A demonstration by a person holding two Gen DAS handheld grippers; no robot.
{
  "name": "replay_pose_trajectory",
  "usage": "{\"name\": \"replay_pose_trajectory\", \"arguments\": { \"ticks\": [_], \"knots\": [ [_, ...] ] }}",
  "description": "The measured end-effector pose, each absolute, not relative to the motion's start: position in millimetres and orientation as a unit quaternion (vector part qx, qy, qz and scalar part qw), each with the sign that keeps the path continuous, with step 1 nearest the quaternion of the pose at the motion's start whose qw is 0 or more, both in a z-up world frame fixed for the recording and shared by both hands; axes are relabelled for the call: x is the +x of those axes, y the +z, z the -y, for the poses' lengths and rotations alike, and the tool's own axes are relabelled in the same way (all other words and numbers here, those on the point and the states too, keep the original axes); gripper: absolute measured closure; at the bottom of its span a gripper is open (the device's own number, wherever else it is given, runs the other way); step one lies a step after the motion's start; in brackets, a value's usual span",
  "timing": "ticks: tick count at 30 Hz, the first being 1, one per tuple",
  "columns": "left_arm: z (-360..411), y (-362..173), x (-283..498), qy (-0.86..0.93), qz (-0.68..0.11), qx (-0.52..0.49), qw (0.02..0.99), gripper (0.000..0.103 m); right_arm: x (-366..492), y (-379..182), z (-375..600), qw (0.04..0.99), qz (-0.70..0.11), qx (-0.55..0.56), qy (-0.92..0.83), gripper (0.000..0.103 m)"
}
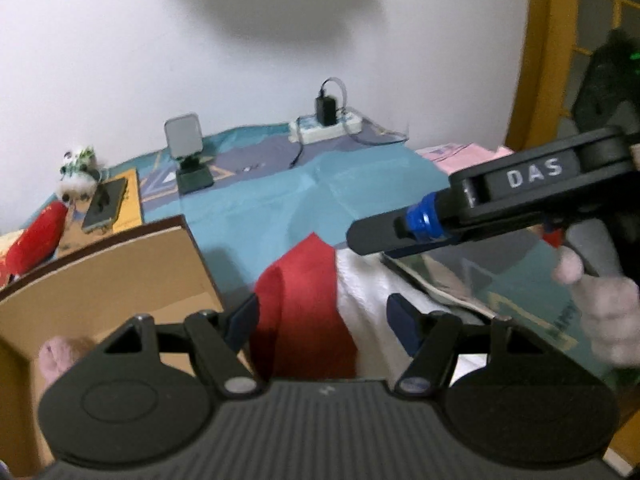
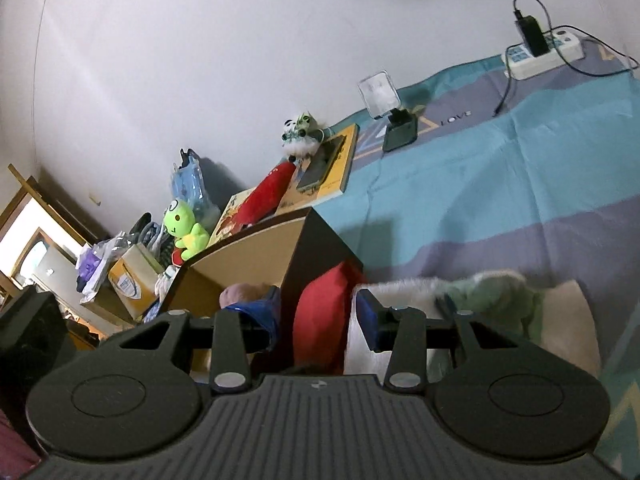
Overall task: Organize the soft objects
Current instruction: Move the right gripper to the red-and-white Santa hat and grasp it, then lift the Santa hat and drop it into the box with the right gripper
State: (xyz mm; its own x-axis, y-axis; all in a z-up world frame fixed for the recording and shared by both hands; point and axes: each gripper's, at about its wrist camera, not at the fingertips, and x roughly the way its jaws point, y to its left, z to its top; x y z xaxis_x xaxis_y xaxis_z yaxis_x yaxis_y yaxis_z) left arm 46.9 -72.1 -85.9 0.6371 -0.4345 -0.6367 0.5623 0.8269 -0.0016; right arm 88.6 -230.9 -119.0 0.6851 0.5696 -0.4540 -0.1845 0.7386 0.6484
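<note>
The red fabric piece (image 1: 308,300) runs lengthwise straight ahead between the left hand-held gripper (image 1: 322,326)'s open, empty jaws (right hand-held gripper (image 2: 318,314) likewise parted, empty).

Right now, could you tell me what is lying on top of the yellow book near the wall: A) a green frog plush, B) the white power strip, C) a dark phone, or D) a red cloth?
C: in the right wrist view a dark phone lies flat on the yellow book, beside the small panda plush.
</note>
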Motion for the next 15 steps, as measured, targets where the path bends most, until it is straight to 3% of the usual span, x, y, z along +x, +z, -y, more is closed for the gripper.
{"name": "replay_pose_trajectory", "arguments": {
  "ticks": [2,5,6,7,8,12,15],
  "knots": [
    [76.8,-93.6,60.9,-0.260,-0.346,0.092,0.897,0.034,99.2,-126.2,228.1,0.872,-0.328,0.290,0.218,0.076],
    [80.1,-99.7,70.1,-0.256,-0.353,0.081,0.896,0.050,107.4,-138.7,227.7,0.873,-0.316,0.296,0.224,0.077],
    [79.7,-101.6,73.8,-0.258,-0.361,0.071,0.893,0.060,110.0,-143.4,227.8,0.868,-0.320,0.300,0.231,0.080],
    [77.8,-103.7,77.3,-0.264,-0.368,0.057,0.890,0.076,112.7,-147.8,228.8,0.861,-0.327,0.309,0.236,0.081],
    [75.9,-105.9,80.2,-0.270,-0.374,0.046,0.886,0.080,115.4,-152.1,230.2,0.852,-0.333,0.323,0.241,0.084],
    [70.5,-110.7,82.1,-0.268,-0.377,0.025,0.886,0.092,111.7,-151.2,234.5,0.832,-0.335,0.359,0.259,0.099],
    [60.8,-98.8,80.5,-0.274,-0.364,0.000,0.890,0.094,107.0,-132.9,235.6,0.827,-0.315,0.373,0.279,0.103]
  ]
}}
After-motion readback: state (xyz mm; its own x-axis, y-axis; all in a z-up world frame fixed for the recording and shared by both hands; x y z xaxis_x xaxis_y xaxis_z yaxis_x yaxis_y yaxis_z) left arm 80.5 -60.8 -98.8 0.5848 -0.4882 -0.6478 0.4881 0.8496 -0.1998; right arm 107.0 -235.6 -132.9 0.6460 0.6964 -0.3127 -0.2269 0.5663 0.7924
